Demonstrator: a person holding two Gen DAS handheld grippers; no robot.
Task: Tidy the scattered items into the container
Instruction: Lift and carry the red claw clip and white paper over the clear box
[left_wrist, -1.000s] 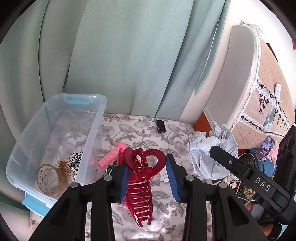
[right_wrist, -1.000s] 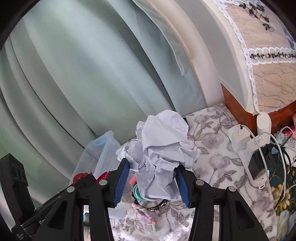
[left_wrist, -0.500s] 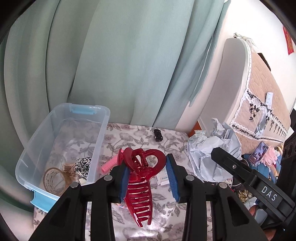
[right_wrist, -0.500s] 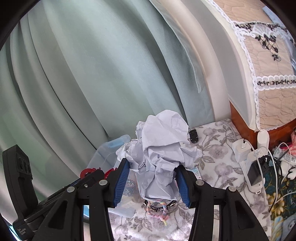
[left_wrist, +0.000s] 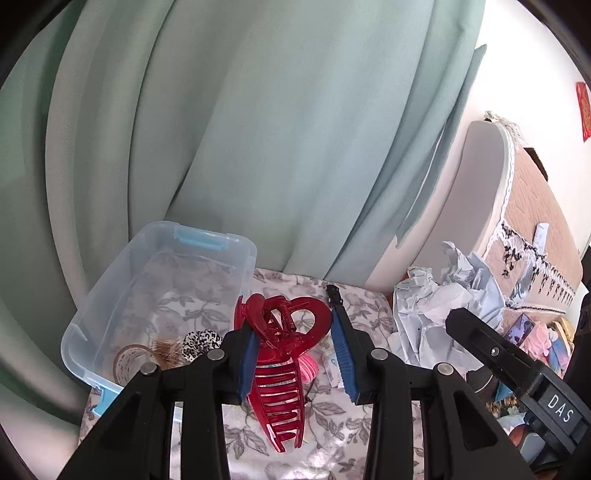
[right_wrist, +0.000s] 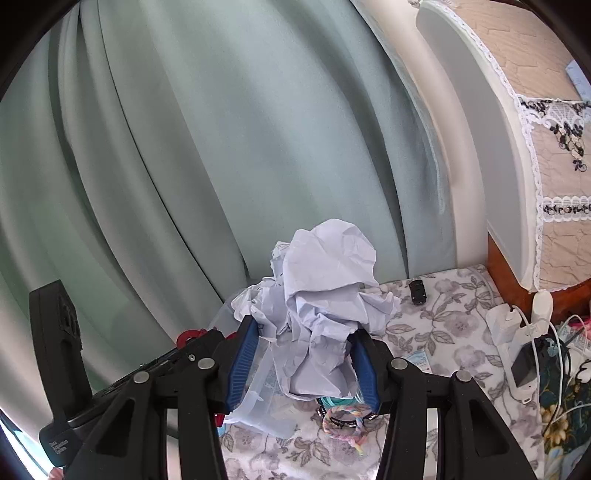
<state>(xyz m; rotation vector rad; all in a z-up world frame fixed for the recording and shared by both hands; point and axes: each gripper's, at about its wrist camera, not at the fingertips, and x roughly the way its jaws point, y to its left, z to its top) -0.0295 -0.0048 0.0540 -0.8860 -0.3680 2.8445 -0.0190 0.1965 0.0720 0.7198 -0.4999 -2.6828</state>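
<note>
Both grippers have risen, red claw clip (left_wrist: 280, 354) near bin rim (left_wrist: 240, 295).

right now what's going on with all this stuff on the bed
A person is tidying with two handheld grippers. The left gripper holds a red claw hair clip in its jaws, near the clear plastic bin. The right gripper holds crumpled white paper. Hair ties and a small black toy car lie on the floral cloth.
</note>
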